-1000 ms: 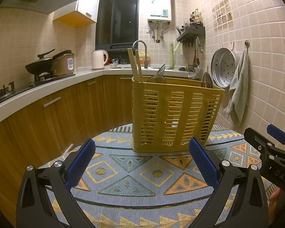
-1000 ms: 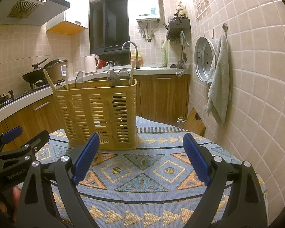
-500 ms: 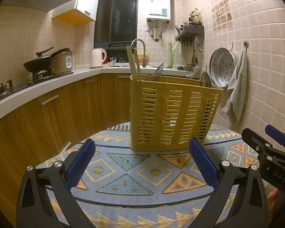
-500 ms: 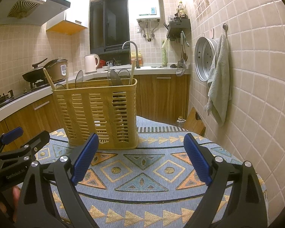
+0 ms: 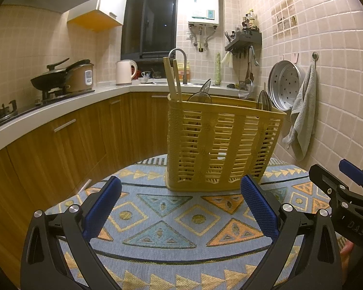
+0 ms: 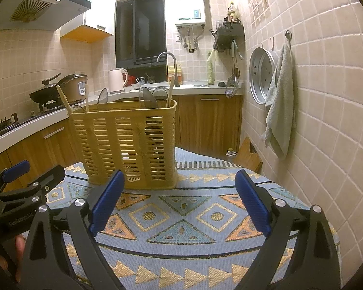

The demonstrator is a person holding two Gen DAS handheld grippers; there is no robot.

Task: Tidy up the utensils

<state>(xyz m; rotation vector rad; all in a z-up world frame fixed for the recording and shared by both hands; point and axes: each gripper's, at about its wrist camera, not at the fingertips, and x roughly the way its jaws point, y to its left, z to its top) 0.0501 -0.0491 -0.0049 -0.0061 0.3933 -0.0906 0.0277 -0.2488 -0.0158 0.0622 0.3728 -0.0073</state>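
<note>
Utensils stand upright, sorted, in the slatted yellow plastic basket (image 5: 220, 149) on the far worktop, both tools released and empty.

- The slatted utensil basket (image 5: 220, 149) is yellow-tan plastic, with pale wooden chopsticks (image 5: 173, 79) and dark spoons (image 5: 200, 95) showing above its rim.
- Under the utensil basket, the tablecloth (image 5: 171, 220) is blue, patterned with orange, tan and light-blue triangles and diamonds between dark curved lines.
- Both the left gripper (image 5: 179, 207) and the right gripper (image 6: 179, 203) have black frames and blue textured pads (image 6: 253, 203).
- Behind the utensil basket, the cabinets (image 5: 67, 140) are orange-brown wood grain.
- Right of the utensil basket, a grey-green towel (image 6: 280, 106) hangs on beige tiles.
</note>
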